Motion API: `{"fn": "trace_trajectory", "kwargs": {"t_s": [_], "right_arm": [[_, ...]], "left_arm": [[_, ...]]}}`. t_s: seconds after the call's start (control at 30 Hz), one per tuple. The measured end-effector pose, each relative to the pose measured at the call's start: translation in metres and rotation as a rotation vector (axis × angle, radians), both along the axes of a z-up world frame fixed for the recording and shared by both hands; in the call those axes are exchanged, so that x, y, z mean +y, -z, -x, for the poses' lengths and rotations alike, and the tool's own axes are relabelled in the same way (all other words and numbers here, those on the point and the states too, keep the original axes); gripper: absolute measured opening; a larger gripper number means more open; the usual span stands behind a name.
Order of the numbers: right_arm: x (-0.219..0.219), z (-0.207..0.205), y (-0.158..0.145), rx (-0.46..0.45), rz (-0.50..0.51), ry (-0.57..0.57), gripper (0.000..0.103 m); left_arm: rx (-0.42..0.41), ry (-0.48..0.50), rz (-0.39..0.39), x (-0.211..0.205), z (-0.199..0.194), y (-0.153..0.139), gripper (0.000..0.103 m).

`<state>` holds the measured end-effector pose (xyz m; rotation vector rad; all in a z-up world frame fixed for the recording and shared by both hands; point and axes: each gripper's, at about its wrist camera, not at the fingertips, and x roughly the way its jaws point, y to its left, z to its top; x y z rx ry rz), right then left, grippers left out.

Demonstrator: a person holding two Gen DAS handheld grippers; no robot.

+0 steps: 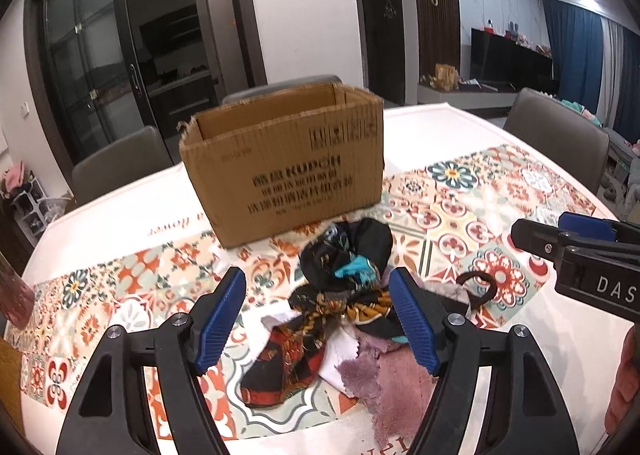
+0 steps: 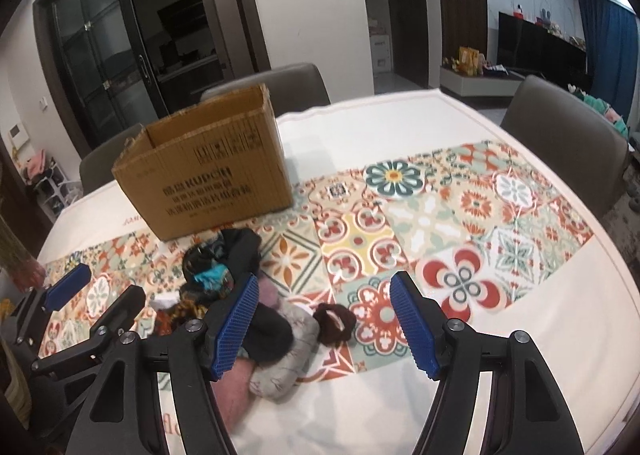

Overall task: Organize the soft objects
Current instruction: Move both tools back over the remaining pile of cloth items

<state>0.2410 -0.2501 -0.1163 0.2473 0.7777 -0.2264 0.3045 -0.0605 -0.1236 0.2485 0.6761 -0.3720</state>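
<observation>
Both grippers' jaws wide apart, empty; left gripper (image 1: 318,315) over cloth pile (image 1: 340,315); right gripper (image 2: 324,321) beside it.

The cardboard box (image 1: 280,171) carries dark print on its front face, where the Latin letters "KUPON" or something close to it can be made out in the top line, with Chinese characters beside and below them too blurred to read, and a row of small handling symbols near its upper right corner. On the black body of the right gripper (image 1: 560,239), seen from the left wrist view, white letters "DAS" show before the edge cuts them off. Reddish script on the white cloth of the worktop (image 1: 460,127), left of the box, appears upside down and cannot be read with certainty.
</observation>
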Motion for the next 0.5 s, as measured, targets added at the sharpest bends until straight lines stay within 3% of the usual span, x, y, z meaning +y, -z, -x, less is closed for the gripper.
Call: {"fn": "trace_trajectory", "kwargs": {"t_s": [0.5], "right_arm": [[-0.012,-0.01,0.05,0.06,-0.037,0.033,0.069]], "left_arm": [[0.052,-0.013,-0.021,-0.012,-0.018,0.042,0.074]]}}
